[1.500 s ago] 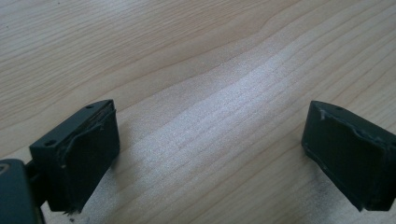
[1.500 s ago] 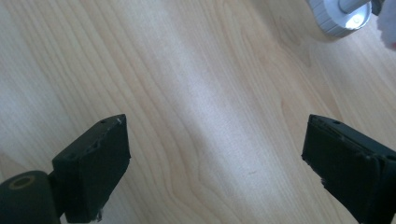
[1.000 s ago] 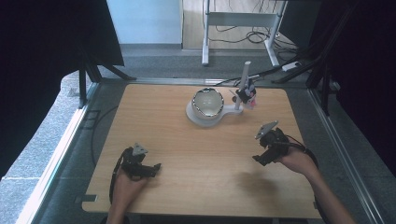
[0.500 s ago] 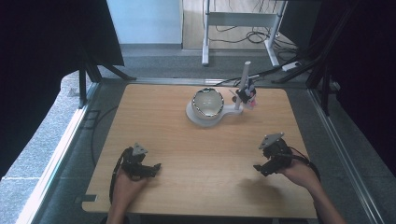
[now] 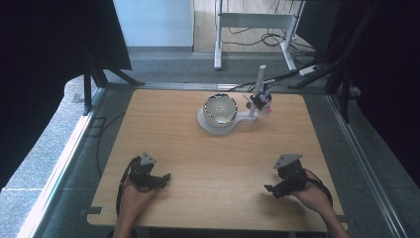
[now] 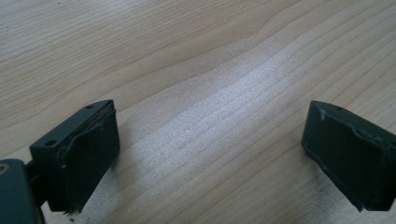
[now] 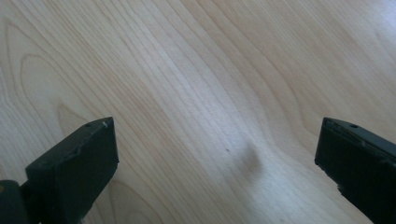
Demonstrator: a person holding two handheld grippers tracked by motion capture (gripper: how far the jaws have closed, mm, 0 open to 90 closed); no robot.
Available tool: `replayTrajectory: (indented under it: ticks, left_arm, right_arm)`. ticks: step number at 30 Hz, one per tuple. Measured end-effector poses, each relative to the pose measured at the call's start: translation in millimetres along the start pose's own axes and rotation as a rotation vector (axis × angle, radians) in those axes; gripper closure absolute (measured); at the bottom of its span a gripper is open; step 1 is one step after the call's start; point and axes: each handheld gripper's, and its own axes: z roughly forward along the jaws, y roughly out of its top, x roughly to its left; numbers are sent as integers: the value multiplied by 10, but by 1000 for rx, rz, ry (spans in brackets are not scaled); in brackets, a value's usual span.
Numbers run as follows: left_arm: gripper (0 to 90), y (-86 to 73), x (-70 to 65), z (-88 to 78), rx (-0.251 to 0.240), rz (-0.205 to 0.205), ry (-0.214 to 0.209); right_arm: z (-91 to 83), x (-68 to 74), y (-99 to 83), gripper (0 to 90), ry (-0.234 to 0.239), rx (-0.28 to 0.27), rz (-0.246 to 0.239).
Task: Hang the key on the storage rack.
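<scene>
Fingers (image 7: 74,163) of the right gripper (image 5: 277,187) have just been opening, now wide and empty, and it has dropped nearer the table (image 5: 173,134). The left gripper (image 5: 159,179) is unmoved, also spread with nothing held. The high view shows the bowl (image 5: 221,109) far off.

In the high view both forearms are cut off by the bottom edge, and each hand covers the rear of the gripper it holds, near the surface's (image 5: 213,163) near corners. The left gripper (image 6: 210,154) has its jaws cropped by the bottom edge of its own view, the right-hand one by the side edge as well; the right gripper (image 7: 217,163) is cropped the same way. Near the far edge, the small dark and pink piece (image 5: 261,100) on the white post (image 5: 258,91) beside the bowl (image 5: 221,109) is too small to identify, and the bowl's contents cannot be told.
</scene>
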Motion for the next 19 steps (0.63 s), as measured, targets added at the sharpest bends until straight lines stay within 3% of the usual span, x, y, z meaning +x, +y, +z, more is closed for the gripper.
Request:
replayTrajectory:
  ticks: [11,14,19]
  left_arm:
    - [40,0,0,0,0,0,0]
    - [40,0,0,0,0,0,0]
    - [40,0,2,0,1,0,0]
  right_arm:
    - [221,117,-210,0,30,-109,69]
    - [277,130,-272,0,48,-167,110]
    - [276,131,-279,0,43,-169,115]
